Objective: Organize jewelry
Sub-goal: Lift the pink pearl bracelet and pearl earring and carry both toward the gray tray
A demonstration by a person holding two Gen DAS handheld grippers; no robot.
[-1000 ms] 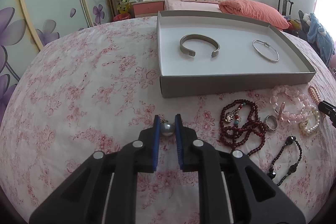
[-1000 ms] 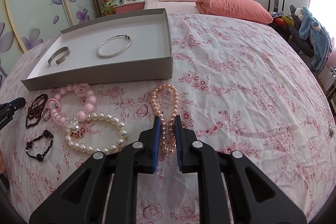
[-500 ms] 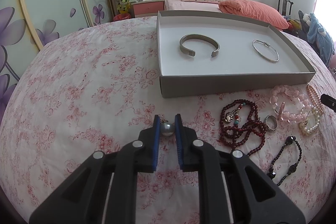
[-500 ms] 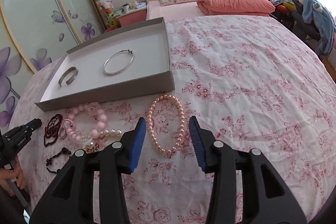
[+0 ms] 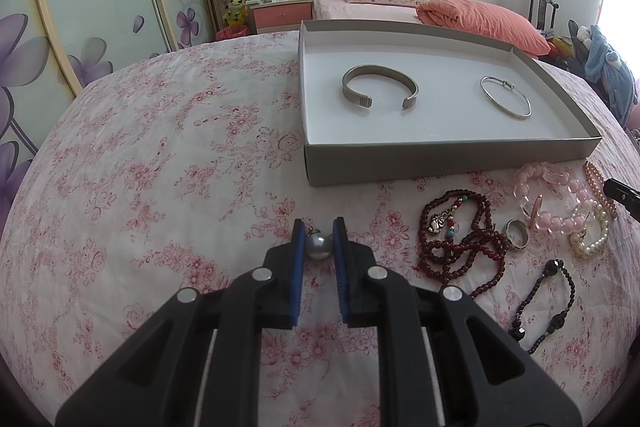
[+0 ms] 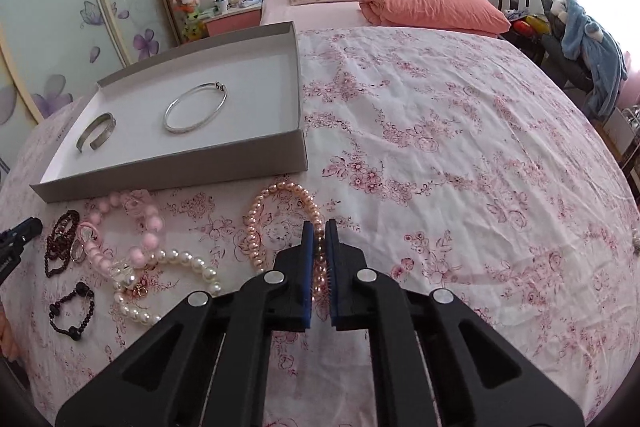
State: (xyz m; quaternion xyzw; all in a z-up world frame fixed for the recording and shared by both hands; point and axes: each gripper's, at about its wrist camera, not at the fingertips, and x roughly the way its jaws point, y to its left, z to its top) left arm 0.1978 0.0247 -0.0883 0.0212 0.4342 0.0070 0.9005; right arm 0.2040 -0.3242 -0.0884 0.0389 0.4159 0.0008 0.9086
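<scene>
My left gripper point(image 5: 318, 227) is shut on a grey pearl point(image 5: 318, 247) just above the floral cloth. My right gripper point(image 6: 319, 227) is shut on the near side of a peach pearl bracelet point(image 6: 262, 215) that lies on the cloth. A grey shallow box point(image 5: 448, 163) point(image 6: 176, 169) holds a wide silver cuff point(image 5: 380, 85) point(image 6: 97, 131) and a thin silver bangle point(image 5: 506, 101) point(image 6: 196, 107). Loose on the cloth are dark red beads point(image 5: 464, 239), a ring point(image 5: 516, 233), a pink bead bracelet point(image 6: 140, 223), a white pearl bracelet point(image 6: 176, 279) and a black bead bracelet point(image 6: 72, 311).
A bed with an orange pillow point(image 6: 432, 7) stands behind the table. A wardrobe with flower doors point(image 5: 100, 7) is at the left, and a chair with blue clothing point(image 6: 588, 43) at the right. The right half of the cloth point(image 6: 460, 147) is bare.
My right gripper was shut on the peach bracelet, opened wide and pulled back, then closed on it again. My left gripper has stayed still with the pearl.
</scene>
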